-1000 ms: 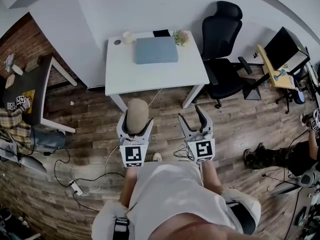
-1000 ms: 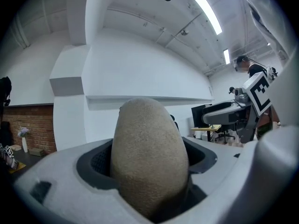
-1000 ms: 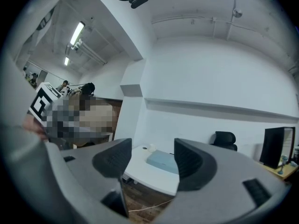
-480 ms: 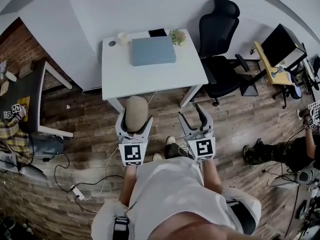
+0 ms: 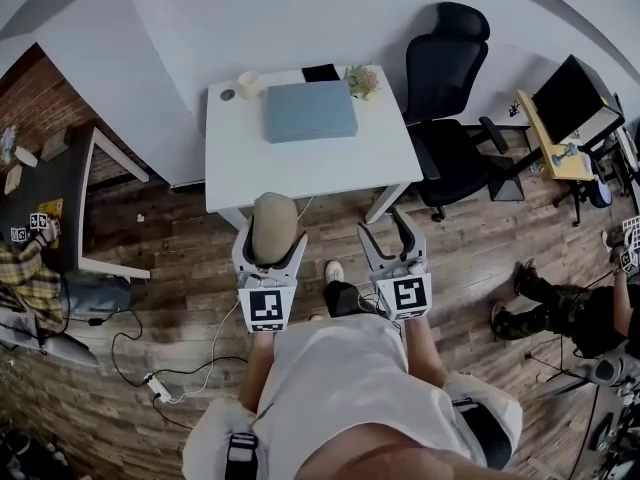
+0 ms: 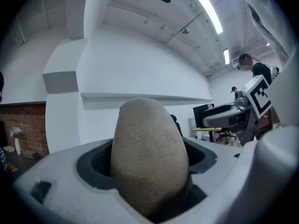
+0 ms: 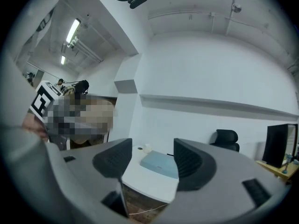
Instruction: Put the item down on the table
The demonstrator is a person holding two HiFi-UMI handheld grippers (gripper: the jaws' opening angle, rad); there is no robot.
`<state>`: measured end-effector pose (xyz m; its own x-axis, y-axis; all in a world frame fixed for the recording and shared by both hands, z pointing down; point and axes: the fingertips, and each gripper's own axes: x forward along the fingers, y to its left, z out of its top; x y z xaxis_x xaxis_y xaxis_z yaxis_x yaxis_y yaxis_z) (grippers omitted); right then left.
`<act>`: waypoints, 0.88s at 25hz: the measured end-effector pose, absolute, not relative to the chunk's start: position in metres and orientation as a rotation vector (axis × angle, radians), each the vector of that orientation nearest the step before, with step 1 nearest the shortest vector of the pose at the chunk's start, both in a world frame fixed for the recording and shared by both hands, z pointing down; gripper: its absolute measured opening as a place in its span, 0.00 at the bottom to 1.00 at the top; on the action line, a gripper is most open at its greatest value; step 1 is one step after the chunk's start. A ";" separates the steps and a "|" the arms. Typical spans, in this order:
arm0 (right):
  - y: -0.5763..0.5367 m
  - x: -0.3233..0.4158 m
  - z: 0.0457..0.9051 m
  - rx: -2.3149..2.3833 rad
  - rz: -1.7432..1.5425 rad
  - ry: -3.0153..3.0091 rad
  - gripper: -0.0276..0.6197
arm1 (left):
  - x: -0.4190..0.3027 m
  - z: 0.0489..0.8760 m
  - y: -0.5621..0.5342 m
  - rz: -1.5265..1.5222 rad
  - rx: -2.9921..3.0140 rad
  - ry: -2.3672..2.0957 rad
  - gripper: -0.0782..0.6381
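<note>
While the left gripper (image 5: 271,240) is clamped on the tan, egg-shaped item (image 5: 274,224), which stands upright between its jaws over the wooden floor (image 5: 180,258) just short of the bench, the grip wants to be firm and level until the item is above the top. Beside it, the right gripper (image 5: 384,236) has its jaws apart with nothing between them, so it is free and best held clear of the near edge. Beyond, the white bench (image 5: 300,168) is bare along its near half. That looks the safest landing spot, short of the closed laptop (image 5: 310,110), and well apart from the cup (image 5: 247,83) and small plant (image 5: 362,78) at the far edge. A rounded thing may roll, so I would lower it until it rests, then open slowly.
</note>
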<state>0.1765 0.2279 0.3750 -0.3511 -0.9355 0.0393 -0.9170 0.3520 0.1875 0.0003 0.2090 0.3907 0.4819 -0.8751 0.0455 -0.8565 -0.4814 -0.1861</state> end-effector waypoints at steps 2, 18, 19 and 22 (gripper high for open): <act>0.213 0.181 0.376 1.696 -0.189 -2.466 0.48 | 0.005 0.391 0.194 -0.205 -2.582 1.523 0.68; 0.102 0.238 0.386 1.638 -0.098 -2.515 0.47 | 0.060 0.394 0.094 -0.298 -2.554 1.588 0.68; 0.096 0.242 0.386 1.629 -0.094 -2.523 0.47 | 0.064 0.394 0.089 -0.303 -2.549 1.594 0.69; 0.090 0.238 0.385 1.613 -0.109 -2.549 0.47 | 0.062 0.394 0.085 -0.303 -2.534 1.607 0.68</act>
